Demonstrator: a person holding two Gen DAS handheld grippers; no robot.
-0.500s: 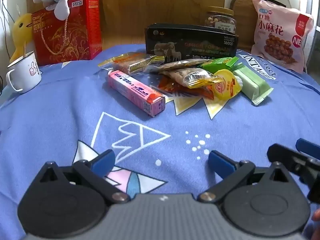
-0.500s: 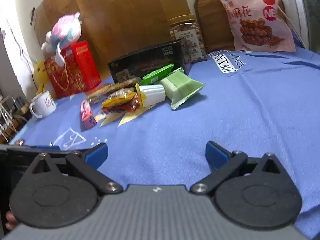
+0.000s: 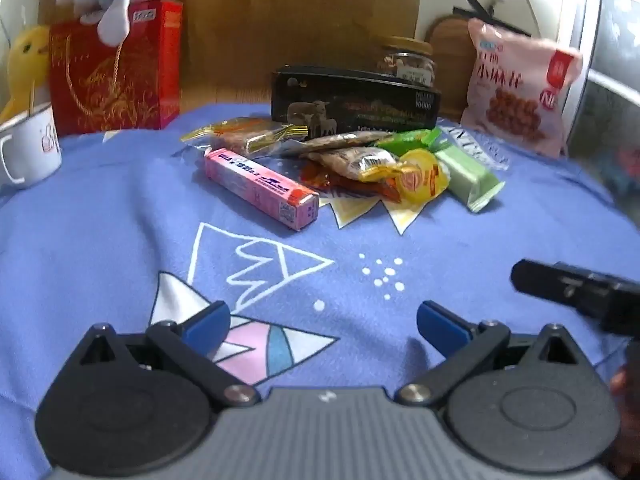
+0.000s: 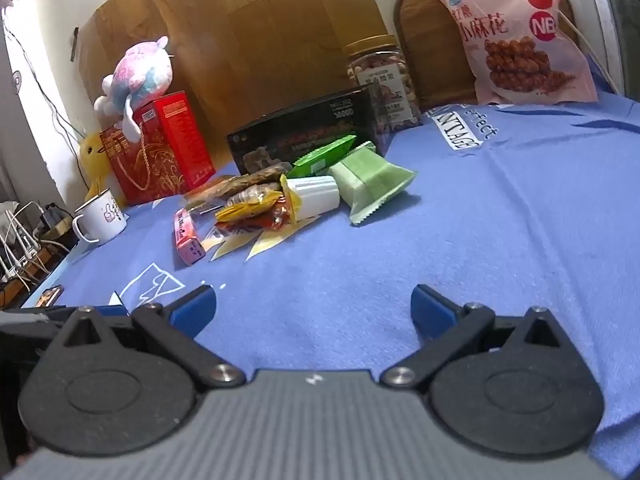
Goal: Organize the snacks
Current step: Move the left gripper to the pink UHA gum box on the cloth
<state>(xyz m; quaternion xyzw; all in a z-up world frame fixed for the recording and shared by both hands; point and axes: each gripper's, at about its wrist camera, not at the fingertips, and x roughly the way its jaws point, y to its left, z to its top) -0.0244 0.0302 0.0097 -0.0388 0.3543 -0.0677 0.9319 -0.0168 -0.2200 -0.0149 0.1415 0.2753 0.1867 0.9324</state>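
Since the earlier frame the left tool (image 3: pixel 323 320) has eased a little toward the snack pile, which now sits slightly lower and larger in its view, while the right tool (image 4: pixel 314 310) has barely shifted. Both tools are spread wide with nothing between their blue pads, low over the near part of the blue cloth (image 4: pixel 500 220) that covers the tabletop. The step in hand looks like the approach, before any first pick. The snacks lie heaped toward the far middle of the tabletop: a pink candy box (image 3: pixel 260 188) nearest the left tool, a yellow jelly cup (image 3: pixel 420 178) and a pale green wafer pack (image 3: pixel 466 176) to its right, crinkly wrapped bars between. Next the left tool would probably need to reach forward and line its pads across the pink box's narrow sides. Where the snacks should end up is not shown. Several wrappers overlap, so their count and kind are unclear; the nut jar (image 4: pixel 380 76) is half hidden behind the black box (image 3: pixel 354 104), and the pink snack bag (image 4: pixel 516 36) is cut off at the top of the right view.
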